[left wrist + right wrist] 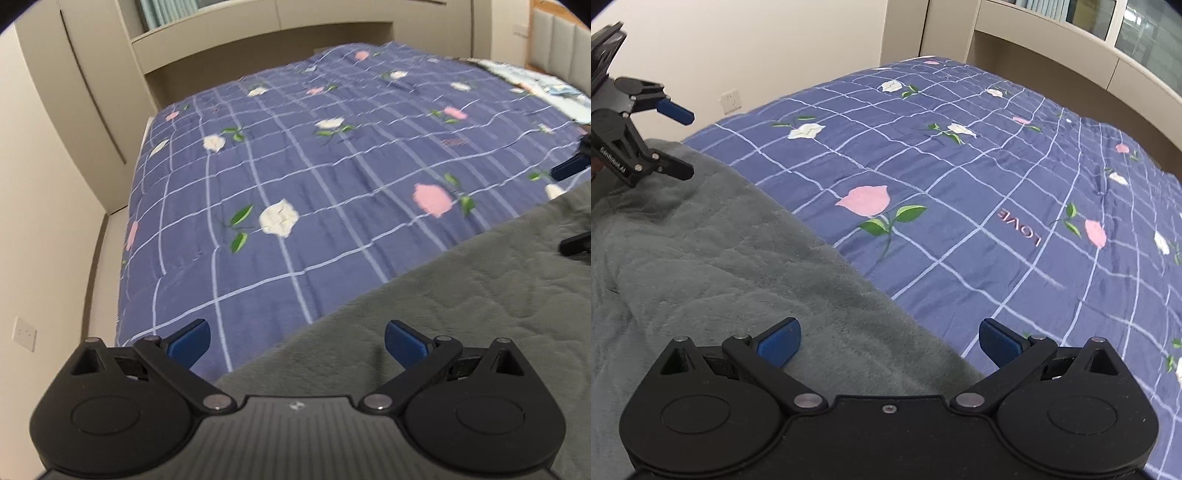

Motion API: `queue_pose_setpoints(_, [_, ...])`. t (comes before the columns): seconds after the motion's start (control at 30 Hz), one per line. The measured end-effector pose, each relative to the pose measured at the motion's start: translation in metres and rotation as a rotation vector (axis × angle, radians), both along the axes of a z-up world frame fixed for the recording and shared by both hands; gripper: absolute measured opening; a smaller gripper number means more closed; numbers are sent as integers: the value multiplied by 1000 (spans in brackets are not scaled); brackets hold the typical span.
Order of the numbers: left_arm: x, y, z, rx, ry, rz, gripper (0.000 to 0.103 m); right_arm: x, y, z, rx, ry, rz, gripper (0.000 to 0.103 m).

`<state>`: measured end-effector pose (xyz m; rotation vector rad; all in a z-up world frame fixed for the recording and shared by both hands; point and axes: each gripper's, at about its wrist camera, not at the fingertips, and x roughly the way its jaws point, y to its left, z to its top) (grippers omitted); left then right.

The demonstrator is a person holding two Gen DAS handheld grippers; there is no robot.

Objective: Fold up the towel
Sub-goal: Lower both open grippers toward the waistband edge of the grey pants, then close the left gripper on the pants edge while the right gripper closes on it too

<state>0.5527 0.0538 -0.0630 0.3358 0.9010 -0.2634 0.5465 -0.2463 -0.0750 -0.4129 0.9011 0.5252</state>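
A grey-green plush towel point(461, 314) lies flat on the bed, filling the lower right of the left wrist view and the lower left of the right wrist view point(701, 266). My left gripper point(297, 341) hovers open over the towel's far edge near one corner, nothing between its blue pads. My right gripper point(890, 341) is open too, over the same edge further along. The left gripper point(683, 144) shows at the upper left of the right wrist view, open above the towel. The right gripper's fingers point(570, 168) show at the right edge of the left wrist view.
The towel rests on a blue checked bedspread point(314, 177) with pink and white flowers. Beige cabinets point(74, 92) and a shelf recess point(1052, 62) stand beyond the bed. A pale patterned cloth point(535, 85) lies at the far right corner. A wall socket point(730, 100) sits behind the bed.
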Motion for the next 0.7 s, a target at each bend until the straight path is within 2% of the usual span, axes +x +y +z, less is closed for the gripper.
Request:
queue_pose_setpoints(0.13, [9, 0, -9, 63, 9, -2, 103, 5, 6, -4, -51, -7, 6, 98])
queue_pose_setpoints(0.23, [10, -3, -14, 111, 20, -25, 103, 7, 8, -7, -52, -9, 15, 94])
queue_pose_setpoints(0.43, [12, -8, -20, 144, 30, -66, 102, 12, 9, -13, -47, 22, 20, 84])
queue_pose_setpoints(0.47, [13, -8, -20, 134, 39, -67, 99, 13, 9, -15, -44, 28, 22, 82])
queue_pose_setpoints(0.57, [15, -6, -21, 98, 76, -71, 91, 18, 6, -21, -30, 75, 29, 83])
queue_pose_setpoints(0.7, [15, -7, -20, 76, 105, -89, 79, 29, -8, -28, 51, 168, -9, 83])
